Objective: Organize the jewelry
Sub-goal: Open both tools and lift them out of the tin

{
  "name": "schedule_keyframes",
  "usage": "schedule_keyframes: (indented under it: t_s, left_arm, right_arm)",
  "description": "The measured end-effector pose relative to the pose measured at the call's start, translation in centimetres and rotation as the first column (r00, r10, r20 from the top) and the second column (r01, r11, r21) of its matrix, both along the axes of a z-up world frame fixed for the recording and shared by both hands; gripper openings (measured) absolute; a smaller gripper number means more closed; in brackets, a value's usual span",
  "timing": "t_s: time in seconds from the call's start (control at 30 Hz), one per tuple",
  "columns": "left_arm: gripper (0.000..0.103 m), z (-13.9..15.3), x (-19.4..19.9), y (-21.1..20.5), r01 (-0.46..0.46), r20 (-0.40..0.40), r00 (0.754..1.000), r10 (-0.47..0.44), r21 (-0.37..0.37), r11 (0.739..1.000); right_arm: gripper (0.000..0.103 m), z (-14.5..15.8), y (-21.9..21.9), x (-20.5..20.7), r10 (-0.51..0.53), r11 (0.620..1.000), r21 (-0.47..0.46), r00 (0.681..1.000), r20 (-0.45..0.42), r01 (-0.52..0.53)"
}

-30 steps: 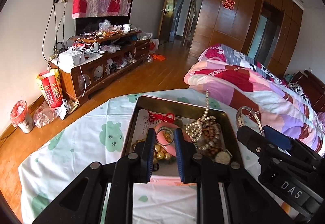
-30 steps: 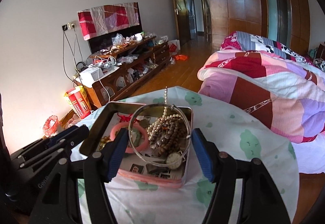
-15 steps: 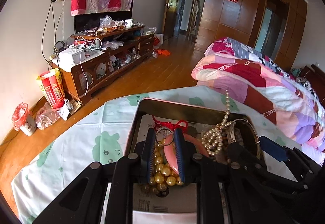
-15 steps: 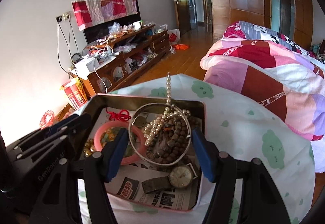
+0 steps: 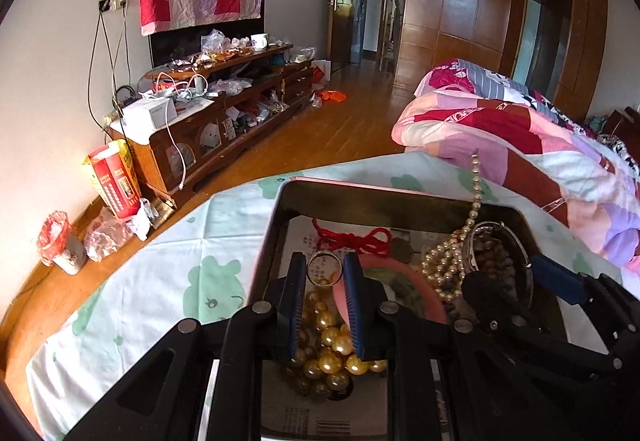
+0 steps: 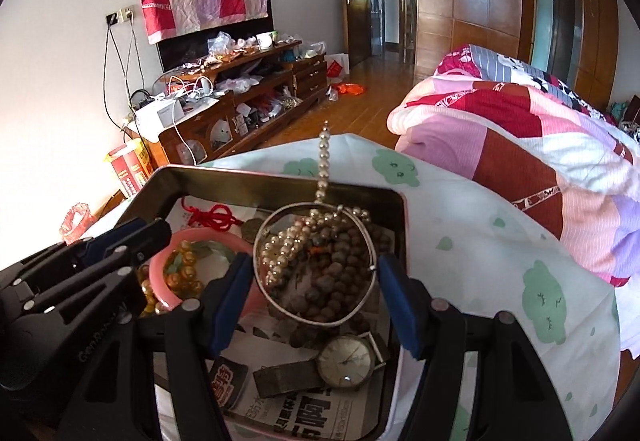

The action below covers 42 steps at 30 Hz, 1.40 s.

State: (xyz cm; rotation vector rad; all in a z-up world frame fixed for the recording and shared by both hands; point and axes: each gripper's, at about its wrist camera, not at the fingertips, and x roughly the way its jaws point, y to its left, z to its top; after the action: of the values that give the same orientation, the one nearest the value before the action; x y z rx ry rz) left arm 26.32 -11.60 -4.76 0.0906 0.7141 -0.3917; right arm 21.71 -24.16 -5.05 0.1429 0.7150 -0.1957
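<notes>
Judging by how things lie, most of the sorting looks done: nearly all the jewelry sits inside the tin (image 6: 280, 183), which stands on the cloth-covered surface (image 6: 480, 241). Nearest, at the tin's front edge, a watch (image 6: 346, 361) lies on the newspaper lining, its strap running leftward. Just behind it the right tool (image 6: 316, 283) holds a thin silver bangle (image 6: 362, 301) between its blue pads, lying nearly flat above a heap of brown beads (image 6: 328, 281); the bangle seems not yet let go. Left of that heap, the left tool (image 5: 323, 271) is closed on a small silver ring (image 5: 324, 270), held upright over gold beads (image 5: 332, 345) beside a pink bangle (image 5: 394, 269). Farther back lies a red knotted cord (image 5: 356, 241). A pearl strand (image 6: 324, 161) runs lengthwise from the heap over the tin's far rim, its end pointing away, so it probably needs tucking in.
</notes>
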Motion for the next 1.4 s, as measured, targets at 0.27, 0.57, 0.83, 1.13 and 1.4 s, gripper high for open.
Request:
schedule_keyframes:
  t_s: [0.27,0.57,0.83,1.13,1.4]
  left_arm:
    - [0.020,-0.7,0.4,0.0,-0.019,-0.006,1.000,0.019,0.032,0.999]
    - [0.045,1.0,-1.5,0.5,-0.053,-0.086,0.995,0.056,0.031,0.998]
    - [0.063,2.5,-6.8,2.1,-0.116,-0.062,0.991,0.118,0.030,0.993]
    - [0.064,0.0,-12.8,4.2,-0.157,-0.039,0.986,0.163,0.114,0.981]
    - [0.063,-1.2,-16.8,6.6,-0.201,-0.012,0.979,0.203,0.099,0.975]
  right_arm:
    - [0.068,-0.6,0.5,1.0,0.050,0.998,-0.032,0.998,-0.037,-0.051]
    - [0.074,0.8,0.1,-1.4,0.043,0.999,-0.028,0.999,-0.032,-0.044]
    - [0.090,3.0,-0.8,-6.7,-0.029,0.998,0.058,0.999,0.034,0.026]
    - [0.090,1.2,0.8,-10.8,-0.071,0.992,0.100,0.997,0.002,0.071]
    - [0.090,-0.1,1.7,-14.6,-0.076,0.993,0.091,0.997,-0.009,0.076]
